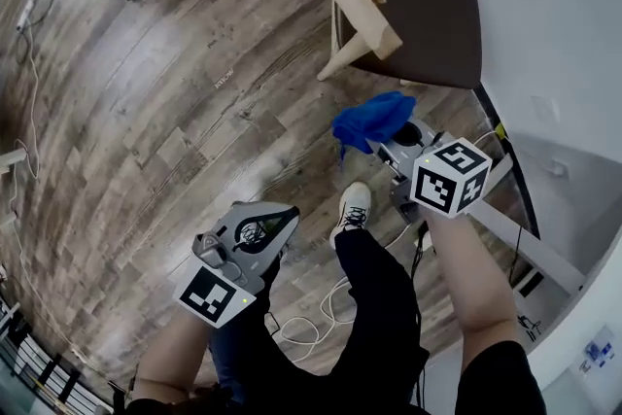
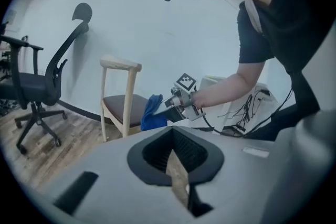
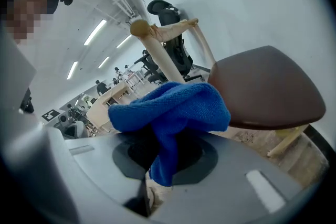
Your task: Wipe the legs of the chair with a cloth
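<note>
Right gripper (image 1: pixel 387 147) clamps 1 blue cloth (image 1: pixel 372 119), bunched at its jaws, 1 wooden chair (image 1: pixel 413 0) just ahead; left gripper (image 1: pixel 279 223) closed on nothing, well apart

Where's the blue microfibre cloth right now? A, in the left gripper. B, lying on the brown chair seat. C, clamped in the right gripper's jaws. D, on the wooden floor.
C: the blue microfibre cloth bunches out from between the jaws of the right gripper, up off the floor and apart from the brown-seated wooden chair.
</note>
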`<state>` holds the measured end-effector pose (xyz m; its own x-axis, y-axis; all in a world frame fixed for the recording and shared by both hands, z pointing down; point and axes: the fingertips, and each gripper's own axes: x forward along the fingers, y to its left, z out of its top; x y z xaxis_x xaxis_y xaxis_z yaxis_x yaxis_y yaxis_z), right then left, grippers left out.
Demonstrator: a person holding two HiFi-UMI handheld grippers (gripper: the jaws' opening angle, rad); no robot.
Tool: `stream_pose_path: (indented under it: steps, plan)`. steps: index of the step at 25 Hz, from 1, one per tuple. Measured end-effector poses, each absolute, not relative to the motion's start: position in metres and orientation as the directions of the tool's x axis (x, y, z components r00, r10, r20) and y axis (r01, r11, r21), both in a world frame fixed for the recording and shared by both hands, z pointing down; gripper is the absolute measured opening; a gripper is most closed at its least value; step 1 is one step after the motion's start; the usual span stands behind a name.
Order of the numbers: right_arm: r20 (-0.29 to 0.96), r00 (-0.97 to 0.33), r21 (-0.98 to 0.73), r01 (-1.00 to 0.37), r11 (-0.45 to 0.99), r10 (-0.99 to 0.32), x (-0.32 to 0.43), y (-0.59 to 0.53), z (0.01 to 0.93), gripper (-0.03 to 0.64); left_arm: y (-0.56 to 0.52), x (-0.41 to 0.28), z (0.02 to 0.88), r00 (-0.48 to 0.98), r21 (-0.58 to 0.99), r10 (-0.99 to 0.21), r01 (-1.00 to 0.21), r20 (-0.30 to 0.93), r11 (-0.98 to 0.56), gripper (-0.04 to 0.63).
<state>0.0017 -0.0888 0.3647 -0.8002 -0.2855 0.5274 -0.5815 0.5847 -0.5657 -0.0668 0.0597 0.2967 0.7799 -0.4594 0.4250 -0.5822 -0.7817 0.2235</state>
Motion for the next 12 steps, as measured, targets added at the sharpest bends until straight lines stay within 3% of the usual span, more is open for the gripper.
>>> stream_pose_path:
  steps: [4,12]
  plan:
    - [0.532,-0.794,-0.543,-0.588,0.6,-0.296,-0.006,-0.111,0.413,0.064,0.039,-0.081,0.353,0.789,0.115,-0.457,-0.542,0.411,-0.832,-0.002]
    - [0.493,-0.815,-0.483,-0.548,0.683,-0.305,-0.03,-0.136,0.487,0.064,-0.002,-0.086,0.428,0.837,0.242,-0.511,-0.546,0.196,-0.802,-0.002]
